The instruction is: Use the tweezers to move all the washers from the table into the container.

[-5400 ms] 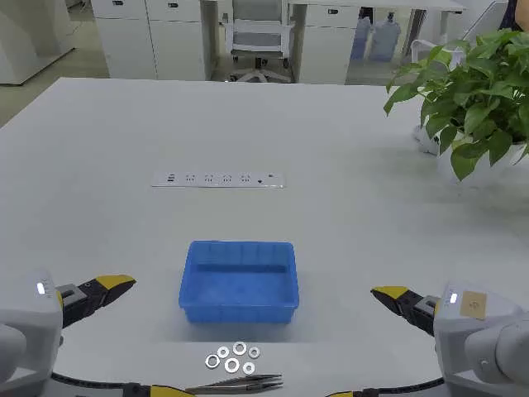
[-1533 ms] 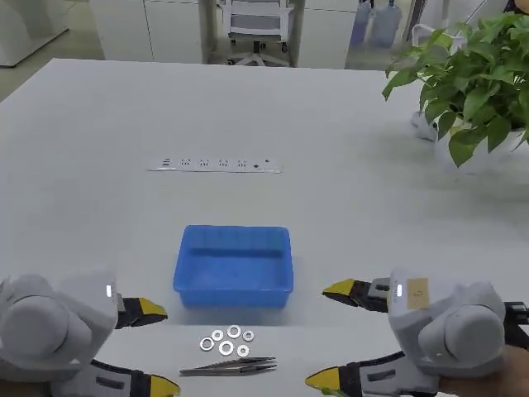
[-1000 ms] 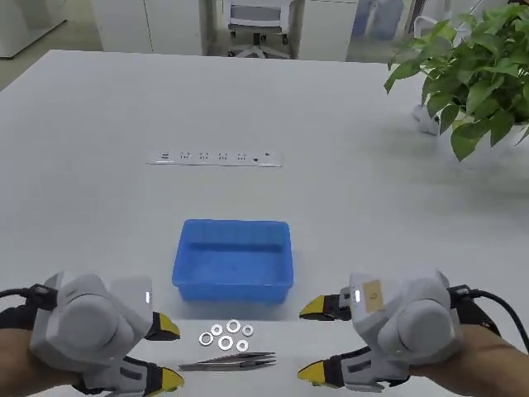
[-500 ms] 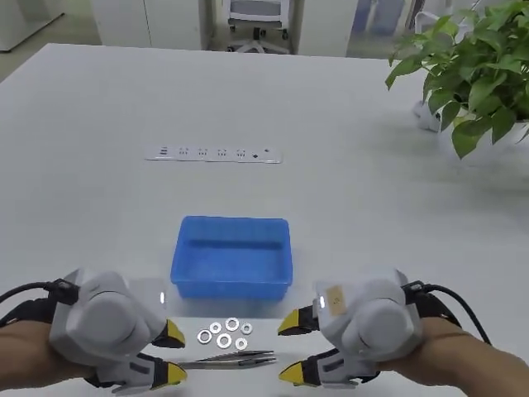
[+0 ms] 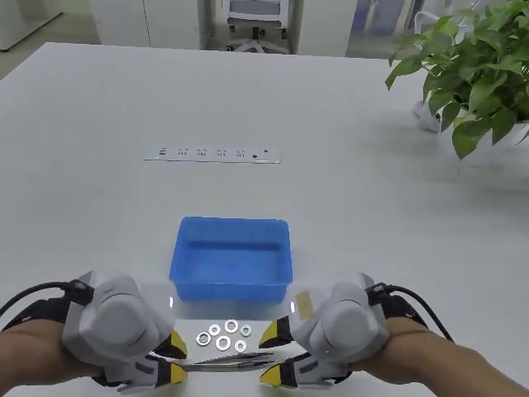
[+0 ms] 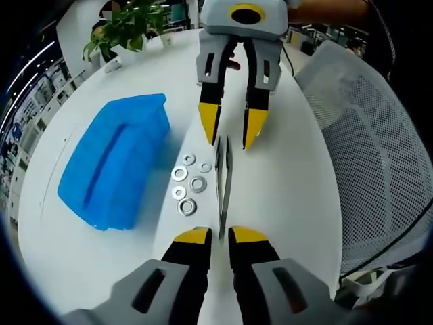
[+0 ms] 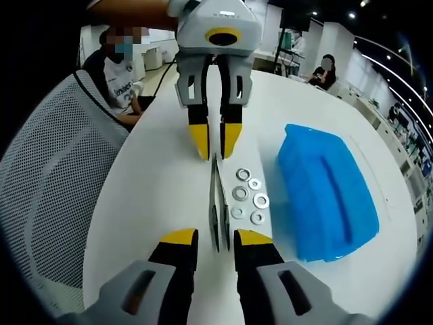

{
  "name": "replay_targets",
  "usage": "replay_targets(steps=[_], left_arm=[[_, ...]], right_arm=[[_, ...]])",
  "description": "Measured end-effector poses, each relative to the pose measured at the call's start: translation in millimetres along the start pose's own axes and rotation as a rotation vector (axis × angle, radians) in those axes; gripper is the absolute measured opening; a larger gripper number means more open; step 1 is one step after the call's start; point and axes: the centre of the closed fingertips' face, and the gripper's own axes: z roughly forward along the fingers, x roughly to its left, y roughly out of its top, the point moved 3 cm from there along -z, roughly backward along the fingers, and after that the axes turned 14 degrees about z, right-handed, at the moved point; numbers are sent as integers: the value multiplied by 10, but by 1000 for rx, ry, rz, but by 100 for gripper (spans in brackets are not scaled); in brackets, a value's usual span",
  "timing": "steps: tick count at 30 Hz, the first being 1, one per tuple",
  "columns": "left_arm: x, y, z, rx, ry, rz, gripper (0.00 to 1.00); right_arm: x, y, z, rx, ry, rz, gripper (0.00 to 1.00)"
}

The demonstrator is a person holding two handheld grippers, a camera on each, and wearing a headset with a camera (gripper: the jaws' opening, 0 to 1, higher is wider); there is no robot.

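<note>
Quick rundown of my white tabletop (image 5: 99,107): the blue rectangular plastic container (image 5: 231,256) sits straight ahead of me, and the flat metal ring washers (image 5: 223,335) are clustered just on my side of it. The thin metal tweezers (image 5: 221,361) lie crosswise, just nearer me than the washers. My left tongs (image 5: 175,358) are at their left end and my right tongs (image 5: 270,356) at the right end, facing each other. Well behind the container lies a long flat white power strip (image 5: 212,155), and a leafy green potted plant (image 5: 471,74) stands far back right.

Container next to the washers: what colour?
The container is plain blue, no pattern. The head view shows it best.
</note>
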Motion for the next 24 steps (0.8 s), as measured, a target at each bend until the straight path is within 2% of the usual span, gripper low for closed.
replay_targets(steps=[3, 8, 13, 24], left_arm=[[-7, 2, 16, -1, -6, 5, 14], [22, 0, 21, -5, -2, -4, 11], [36, -3, 22, 1, 4, 8, 6], [-7, 23, 19, 3, 1, 35, 6]], right_arm=[[-16, 20, 37, 0, 5, 24, 20], [-29, 5, 93, 28, -1, 23, 17], [-15, 39, 120, 23, 6, 27, 14], [-12, 49, 125, 30, 6, 23, 14]])
